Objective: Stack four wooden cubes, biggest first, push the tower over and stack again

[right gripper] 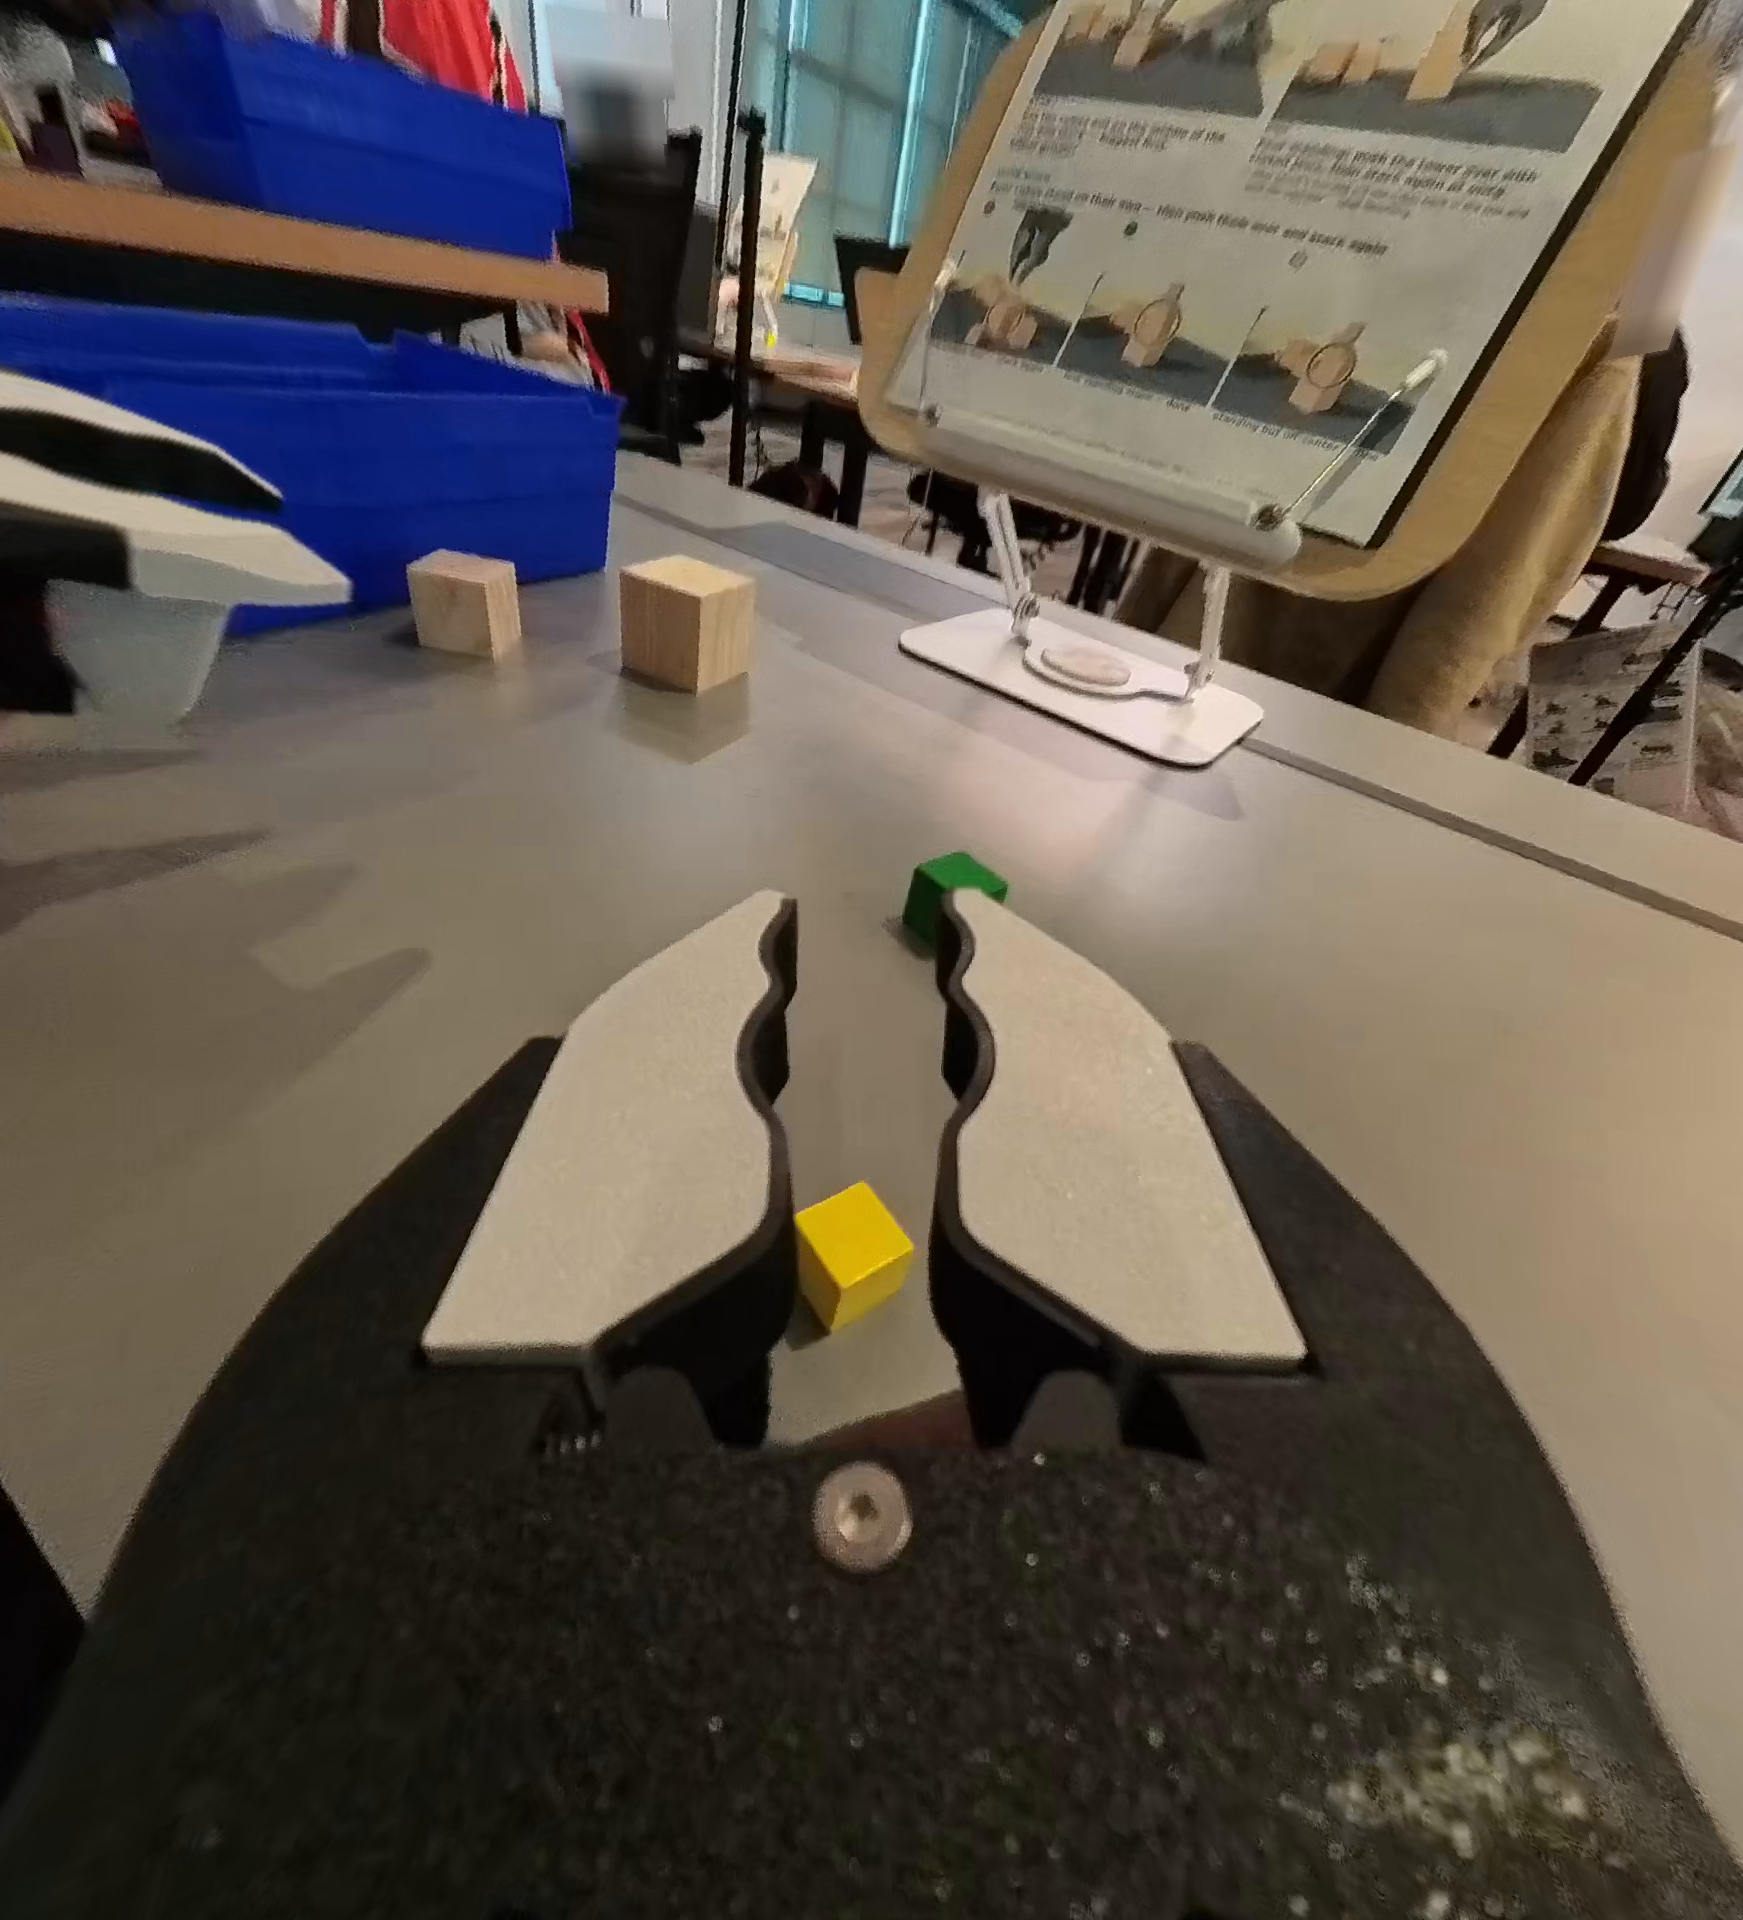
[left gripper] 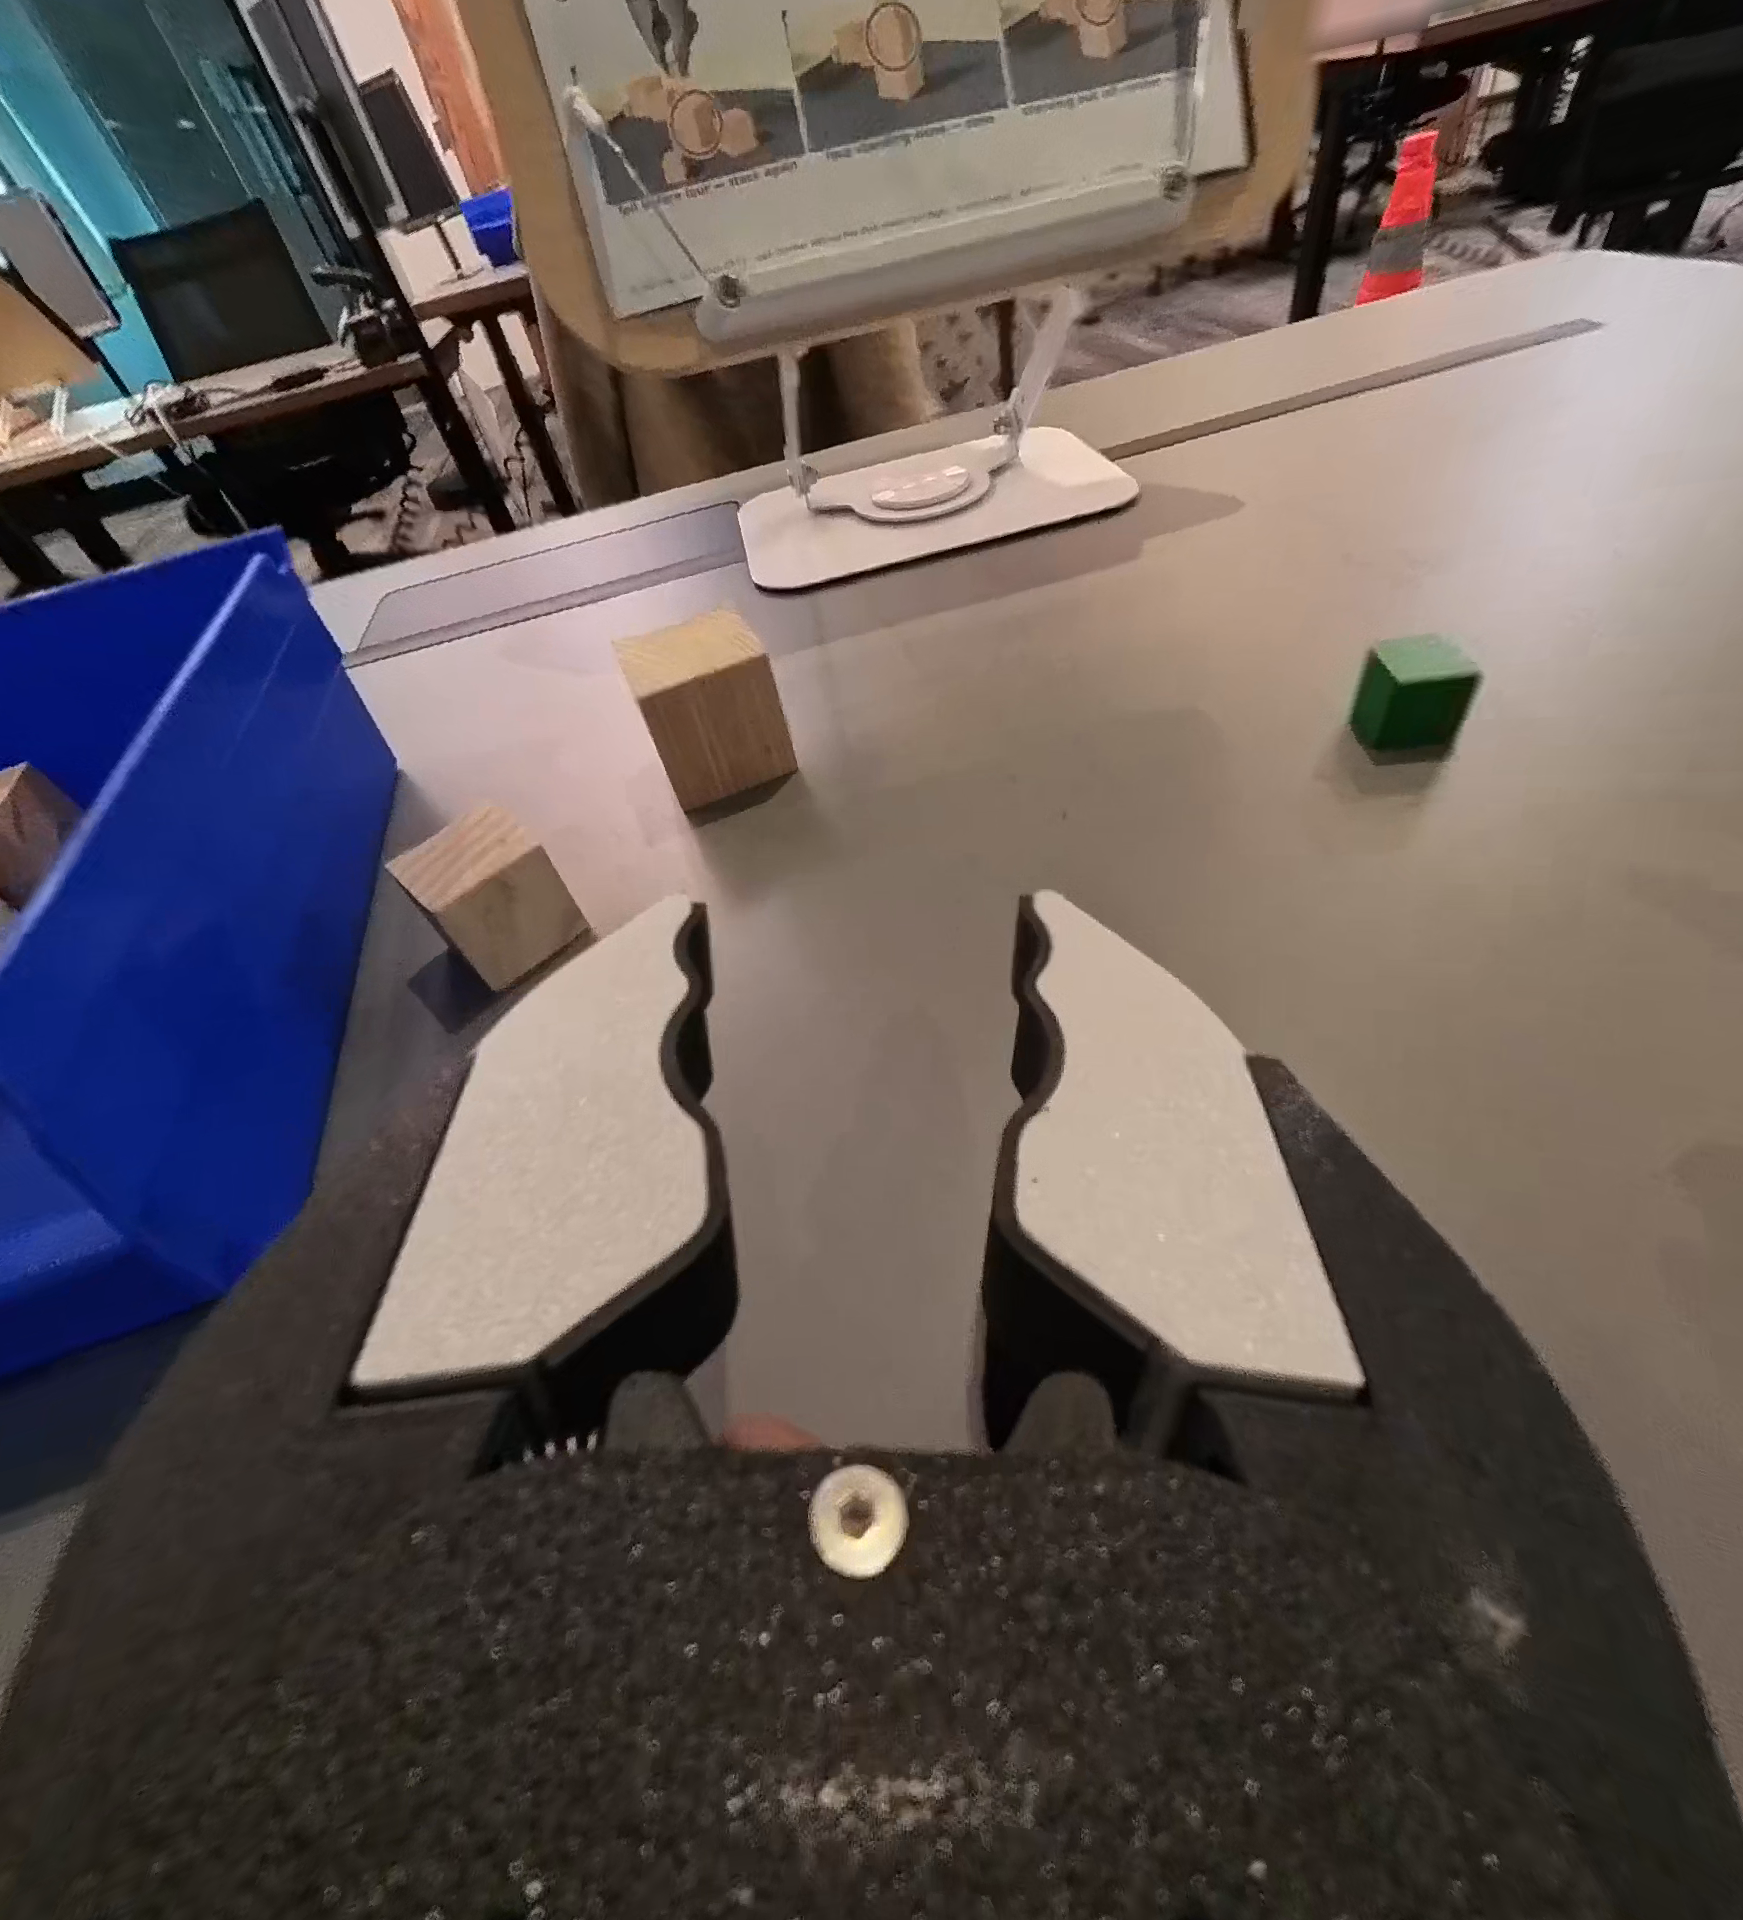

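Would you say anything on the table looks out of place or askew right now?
Nothing looks damaged or spilled. The four cubes simply lie scattered and unstacked: the larger wooden cube, smaller wooden cube, green cube and yellow cube, each apart on the table.

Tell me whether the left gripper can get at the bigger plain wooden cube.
Probably yes: the left gripper is open, and only bare table lies between it and the bigger cube.

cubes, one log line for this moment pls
stack: none | larger wooden cube, smaller wooden cube, green cube, yellow cube: apart on table | both grippers open, empty
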`<state>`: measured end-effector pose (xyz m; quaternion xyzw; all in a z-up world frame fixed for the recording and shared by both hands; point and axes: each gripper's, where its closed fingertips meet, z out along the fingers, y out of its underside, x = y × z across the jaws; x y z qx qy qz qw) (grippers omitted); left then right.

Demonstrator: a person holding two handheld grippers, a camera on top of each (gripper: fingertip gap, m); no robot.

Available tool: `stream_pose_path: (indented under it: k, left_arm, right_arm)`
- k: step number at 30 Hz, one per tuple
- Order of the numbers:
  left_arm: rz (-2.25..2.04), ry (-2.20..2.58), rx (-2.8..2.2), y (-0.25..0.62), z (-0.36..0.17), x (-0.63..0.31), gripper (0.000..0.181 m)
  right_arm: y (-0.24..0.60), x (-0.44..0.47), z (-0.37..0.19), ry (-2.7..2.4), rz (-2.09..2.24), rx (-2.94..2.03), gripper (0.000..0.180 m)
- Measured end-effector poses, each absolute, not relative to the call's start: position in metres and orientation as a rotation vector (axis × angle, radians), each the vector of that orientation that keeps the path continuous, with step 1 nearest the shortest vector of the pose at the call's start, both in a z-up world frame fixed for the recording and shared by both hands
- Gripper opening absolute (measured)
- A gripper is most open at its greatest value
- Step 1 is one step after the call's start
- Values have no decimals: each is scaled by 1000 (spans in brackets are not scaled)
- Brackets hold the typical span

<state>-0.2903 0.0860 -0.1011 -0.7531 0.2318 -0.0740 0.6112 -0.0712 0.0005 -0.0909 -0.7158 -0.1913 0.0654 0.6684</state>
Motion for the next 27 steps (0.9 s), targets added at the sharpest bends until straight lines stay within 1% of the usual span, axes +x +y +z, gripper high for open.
stream_pose_path:
  k: [2, 5, 8, 11, 15, 20, 21, 22, 23, 27]
  left_arm:
    - [-130, 522, -1797, 109, -87, -292, 56]
    - [-153, 508, -2056, 165, -81, -282, 78]
    - [-173, 489, -2356, 219, -97, -267, 92]
    - [-72, 417, -2518, 260, -111, -268, 89]
    - [-110, 334, -2670, 273, -130, -260, 89]
    - [-6, 283, -2725, 285, -152, -271, 86]
    - [-25, 273, -2753, 284, -160, -272, 84]
    - [-49, 280, -2777, 283, -168, -271, 77]
    - [-68, 308, -2780, 283, -172, -270, 63]
    - [-103, 563, -2741, 283, -164, -260, 61]
  right_arm:
    - [-4, -67, -83, -400, 191, -1561, 25]
    - [-8, -58, -73, -345, 215, -1505, 25]
    - [-10, -54, -69, -323, 187, -1481, 25]
    - [-13, -54, -62, -337, 164, -1472, 23]
    - [-23, -57, -47, -331, 219, -1512, 24]
    - [-32, -56, -43, -332, 228, -1513, 23]
    - [-32, -56, -45, -331, 237, -1518, 23]
    - [-32, -56, -47, -334, 248, -1526, 23]
    - [-31, -56, -49, -336, 248, -1535, 23]
    - [-31, -52, -50, -338, 243, -1541, 23]
